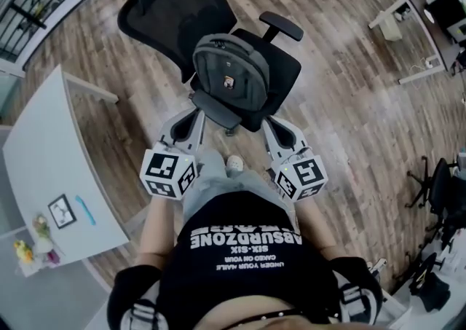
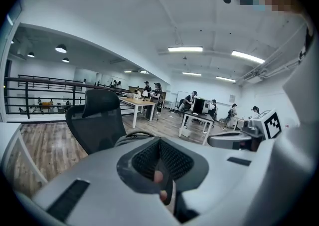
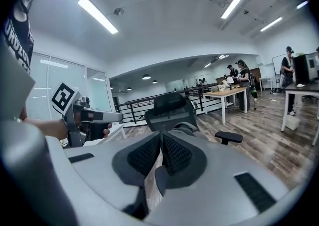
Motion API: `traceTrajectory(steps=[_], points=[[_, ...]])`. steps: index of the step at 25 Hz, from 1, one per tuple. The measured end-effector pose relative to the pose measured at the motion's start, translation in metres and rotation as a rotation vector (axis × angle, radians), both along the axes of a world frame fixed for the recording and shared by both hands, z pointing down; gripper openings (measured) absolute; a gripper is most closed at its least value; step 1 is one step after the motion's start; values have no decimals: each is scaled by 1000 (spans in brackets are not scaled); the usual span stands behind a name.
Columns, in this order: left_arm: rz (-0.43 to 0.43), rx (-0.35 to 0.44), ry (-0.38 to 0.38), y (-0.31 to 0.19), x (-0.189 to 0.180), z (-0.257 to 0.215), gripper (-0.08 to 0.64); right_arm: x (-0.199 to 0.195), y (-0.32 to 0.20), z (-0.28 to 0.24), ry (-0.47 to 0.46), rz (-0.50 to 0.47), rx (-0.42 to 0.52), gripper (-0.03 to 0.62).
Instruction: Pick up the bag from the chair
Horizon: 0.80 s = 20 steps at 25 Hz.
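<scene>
**Wood-floor office, bag parked on the chair, both tongs shut**

Open office, plank floor (image 1: 357,110), desks and people way off at the back. Working outward from me:

- Left tongs (image 2: 159,156) and right tongs (image 3: 160,154) are both closed with nothing between the ribbed pads. They're held side by side, just short of the seat's front edge.
- Chair (image 1: 164,8) is black, with a mesh-looking back and padded armrests (image 1: 282,26).
- Bag (image 1: 229,66) is a dark grey backpack sitting on the seat and leaning on the backrest. It's rounded and soft, in smooth woven fabric with a curved zip line and a small badge. I can't pick out a handle for sure.
- White surface (image 1: 54,150) is off to the left, well clear of everything.

What I'd worry about:

- The tongs have to open first, or they'll just poke the bag and tip it over.
- Pinching bulgy smooth fabric could slip, and the bag would sag or drop.
- Shoving it might swivel or roll the chair away.
</scene>
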<state>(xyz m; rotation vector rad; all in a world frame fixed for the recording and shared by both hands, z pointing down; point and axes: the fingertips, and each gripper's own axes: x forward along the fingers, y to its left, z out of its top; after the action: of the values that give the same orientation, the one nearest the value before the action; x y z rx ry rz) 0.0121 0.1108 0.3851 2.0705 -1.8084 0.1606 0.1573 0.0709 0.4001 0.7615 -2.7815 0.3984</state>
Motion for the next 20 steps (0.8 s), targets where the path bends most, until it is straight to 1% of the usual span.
traceTrajectory(steps=[3,6,10,12,16,20], points=[[-23,3,-19,-9,-7,-1,18,1,-13,-1,1,4,8,18],[-15,-4,-37,-23,-15,1,18,-2,-29,1,0,23,-4,18],[-12,-36,-78,-50,-31,15,18,-8,-51,9,15,56,-21,18],[-12,-54,-95,-63,-43,21,18,-14,-62,13,29,71,-36,29],[38,-79,-129,-92,-63,31,20,-32,-81,22,47,90,-70,56],[73,-97,-168,-123,-81,44,20,-50,-96,38,84,105,-109,86]])
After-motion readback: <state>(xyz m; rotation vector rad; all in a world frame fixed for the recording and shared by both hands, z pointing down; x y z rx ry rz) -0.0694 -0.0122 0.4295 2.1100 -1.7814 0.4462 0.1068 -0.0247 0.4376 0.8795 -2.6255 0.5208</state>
